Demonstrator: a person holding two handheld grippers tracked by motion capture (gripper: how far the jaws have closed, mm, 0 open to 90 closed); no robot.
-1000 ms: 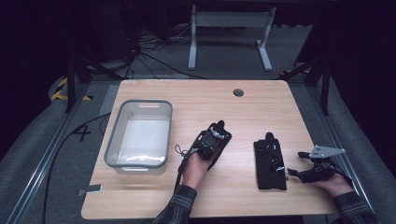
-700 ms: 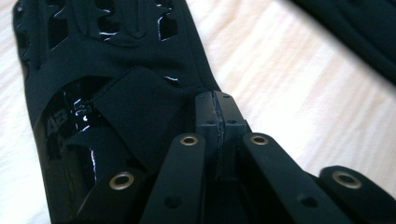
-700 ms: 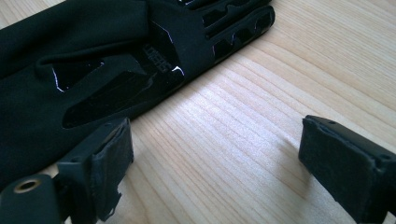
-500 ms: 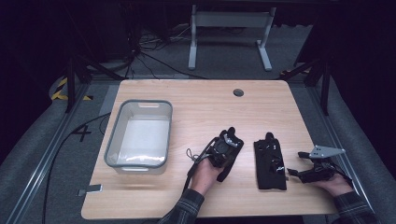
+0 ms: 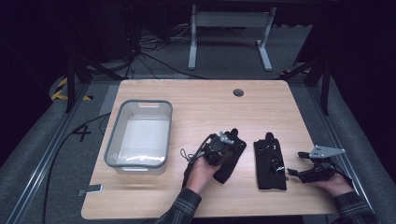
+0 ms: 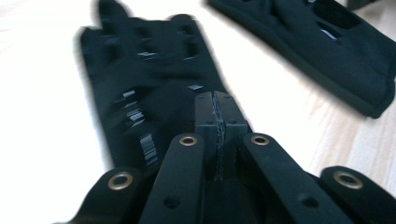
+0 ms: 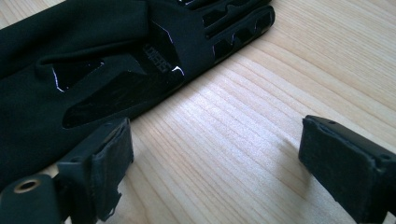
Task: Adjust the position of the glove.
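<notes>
Two black gloves lie on the wooden table [image 5: 210,102]. My left gripper [image 5: 226,141] sits over the nearer glove [image 5: 230,163], held by a hand in a plaid sleeve. In the left gripper view its jaws [image 6: 215,109] are pressed together at that glove's [image 6: 140,79] cuff end, and the glove is blurred. The second glove [image 5: 270,163] lies flat to the right, also at the top right [image 6: 327,42] of that view. My right gripper [image 5: 293,172] rests just right of it, open. In the right gripper view the jaws [image 7: 229,163] stand wide apart over bare wood beside that glove [image 7: 93,70].
A clear plastic bin [image 5: 140,135] with a grey rim stands at the table's left. A round cable hole [image 5: 238,92] is near the far edge. Beyond the table, cables and a metal stand [image 5: 229,28] sit on the dark floor.
My left gripper has moved right and toward the near edge, and the nearer glove has shifted with it, closer to the second glove. The right gripper and second glove have stayed put.
</notes>
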